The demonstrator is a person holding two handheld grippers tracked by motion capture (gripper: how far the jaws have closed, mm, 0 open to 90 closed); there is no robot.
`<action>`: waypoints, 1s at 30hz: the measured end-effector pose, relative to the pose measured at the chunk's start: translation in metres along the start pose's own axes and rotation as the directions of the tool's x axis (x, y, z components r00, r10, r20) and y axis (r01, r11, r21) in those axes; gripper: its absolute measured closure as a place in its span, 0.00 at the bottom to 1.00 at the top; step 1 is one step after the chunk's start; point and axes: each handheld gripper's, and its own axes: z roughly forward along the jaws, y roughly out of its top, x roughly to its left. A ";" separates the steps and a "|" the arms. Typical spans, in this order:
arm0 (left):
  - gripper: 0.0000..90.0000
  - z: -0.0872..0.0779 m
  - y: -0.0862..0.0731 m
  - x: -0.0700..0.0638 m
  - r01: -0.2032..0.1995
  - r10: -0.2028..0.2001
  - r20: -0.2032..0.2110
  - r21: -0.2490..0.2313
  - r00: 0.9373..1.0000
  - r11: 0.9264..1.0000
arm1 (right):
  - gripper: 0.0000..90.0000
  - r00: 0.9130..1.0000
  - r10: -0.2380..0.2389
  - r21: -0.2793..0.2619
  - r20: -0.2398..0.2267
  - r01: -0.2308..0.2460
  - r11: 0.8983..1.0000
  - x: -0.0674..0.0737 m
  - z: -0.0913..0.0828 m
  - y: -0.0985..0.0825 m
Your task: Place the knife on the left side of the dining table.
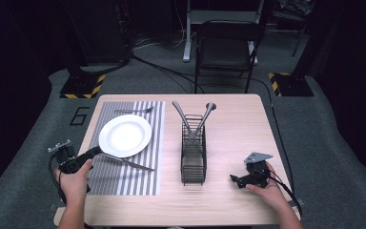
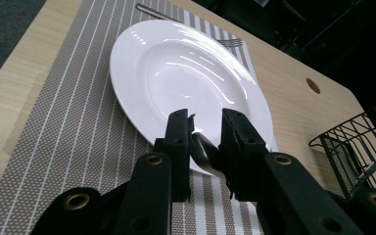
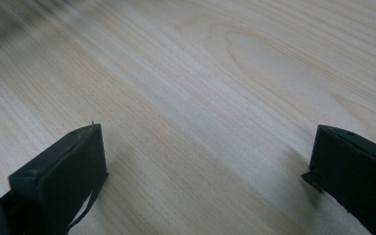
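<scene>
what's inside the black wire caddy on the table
Two grey utensil handles stick up out of the wire caddy, leaning apart and crossing near its top. Their lower ends sit down inside the mesh, so what kind they are cannot be told.

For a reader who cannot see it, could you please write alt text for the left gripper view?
Black tongs in the foreground are closed on a shiny metal utensil handle at the near rim of an empty white plate. The plate sits on a grey striped placemat on a light wooden table, with a fork beyond it and a black wire caddy at the right edge.
</scene>
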 end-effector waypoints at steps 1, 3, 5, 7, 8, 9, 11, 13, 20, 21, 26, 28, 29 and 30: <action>0.82 0.000 -0.001 0.002 0.001 -0.001 -0.002 -0.001 1.000 1.000 | 0.00 1.000 0.000 0.000 0.000 0.000 1.000 0.000 0.000 0.000; 0.82 0.001 -0.003 0.005 0.008 -0.008 -0.002 -0.002 1.000 1.000 | 0.00 1.000 0.000 0.000 0.000 0.000 1.000 0.000 0.000 0.000; 0.81 0.001 -0.004 0.006 0.026 -0.026 -0.007 0.007 1.000 1.000 | 0.00 1.000 0.000 0.000 -0.001 0.000 1.000 0.000 0.000 0.000; 0.81 0.001 -0.006 0.009 0.034 -0.034 -0.007 0.005 0.999 0.999 | 0.00 1.000 0.000 0.000 -0.001 0.000 1.000 0.000 0.000 0.000; 0.81 0.002 -0.007 0.011 0.027 -0.027 -0.009 0.005 1.000 1.000 | 0.00 1.000 0.001 0.000 -0.001 -0.001 1.000 0.000 0.000 0.000; 0.81 0.003 -0.008 0.012 0.042 -0.042 -0.012 0.001 0.999 0.999 | 0.00 1.000 0.001 0.000 -0.001 -0.001 1.000 0.000 0.000 0.000; 0.80 0.003 -0.010 0.016 0.040 -0.040 -0.019 0.014 0.999 0.999 | 0.00 1.000 0.001 0.000 -0.001 -0.001 1.000 0.000 0.000 0.000; 0.80 0.004 -0.012 0.020 0.045 -0.045 -0.017 0.016 0.999 0.999 | 0.00 1.000 0.001 0.000 -0.001 -0.001 1.000 0.000 0.000 0.000; 0.80 0.009 -0.015 0.027 0.055 -0.054 -0.019 0.025 0.998 0.998 | 0.00 1.000 0.001 0.000 -0.001 -0.001 1.000 0.000 0.000 0.000; 0.80 0.009 -0.015 0.028 0.059 -0.059 -0.018 0.026 0.998 0.998 | 0.00 1.000 0.001 0.000 -0.001 -0.001 1.000 0.000 0.000 0.000; 0.79 0.014 -0.017 0.033 0.077 -0.077 -0.023 0.034 0.997 0.996 | 0.00 1.000 0.001 0.000 -0.001 -0.001 1.000 0.000 0.000 0.000; 0.79 0.015 -0.018 0.036 0.072 -0.071 -0.019 0.041 0.997 0.997 | 0.00 1.000 0.001 0.001 -0.001 -0.001 1.000 0.000 0.000 0.000; 0.79 0.016 -0.018 0.038 0.070 -0.070 -0.018 0.040 0.997 0.997 | 0.00 1.000 0.001 0.001 -0.001 -0.001 1.000 0.000 0.000 0.000; 0.79 0.016 -0.019 0.039 0.072 -0.071 -0.016 0.041 0.997 0.997 | 0.00 1.000 0.001 0.001 -0.001 -0.001 1.000 0.000 0.000 0.000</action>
